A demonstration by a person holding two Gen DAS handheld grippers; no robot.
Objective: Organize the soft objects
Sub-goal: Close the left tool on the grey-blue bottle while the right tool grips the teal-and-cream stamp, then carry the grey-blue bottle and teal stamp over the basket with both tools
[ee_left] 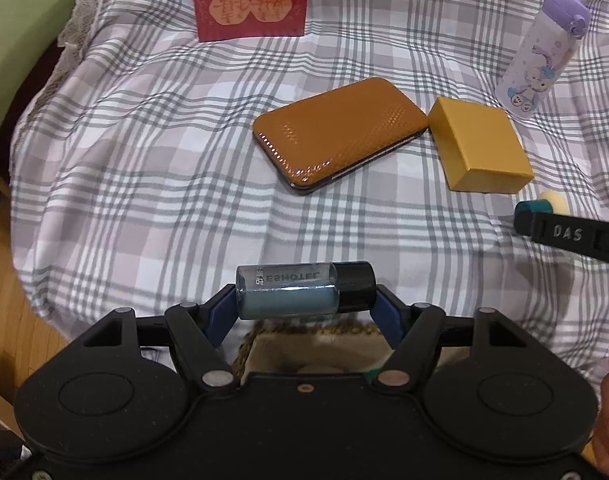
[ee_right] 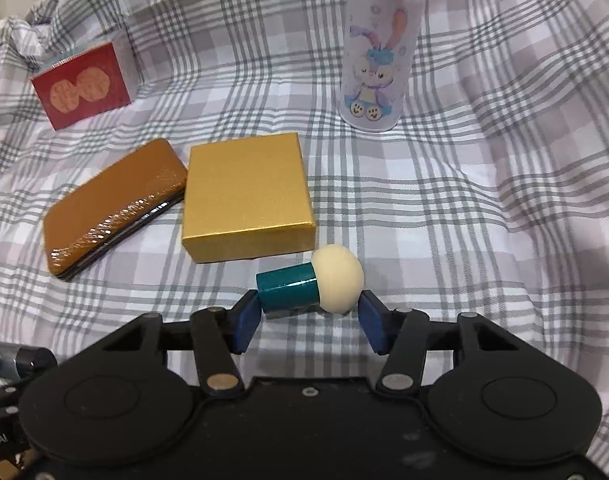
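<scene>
A small clear bottle (ee_left: pixel 288 292) of blue liquid with a black cap lies crosswise between the blue pads of my left gripper (ee_left: pixel 304 300), which is shut on its two ends above the checked cloth (ee_left: pixel 144 184). In the right wrist view a makeup puff (ee_right: pixel 316 280) with a teal handle and a cream sponge head lies on the cloth in front of the gold box (ee_right: pixel 246 196). My right gripper (ee_right: pixel 308 314) is shut on it, one pad on the handle's end, the other on the sponge. The left wrist view shows the puff (ee_left: pixel 550 200) behind that gripper's black finger (ee_left: pixel 564 234).
A brown textured case (ee_left: pixel 340 132) lies beside the gold box (ee_left: pixel 480 148). A red box (ee_left: pixel 250 4) stands at the back, and a purple-lidded cartoon bottle (ee_left: pixel 540 52) stands at the right. A woven basket rim (ee_left: pixel 304 326) shows under my left gripper. Wooden floor (ee_left: pixel 8 280) lies left.
</scene>
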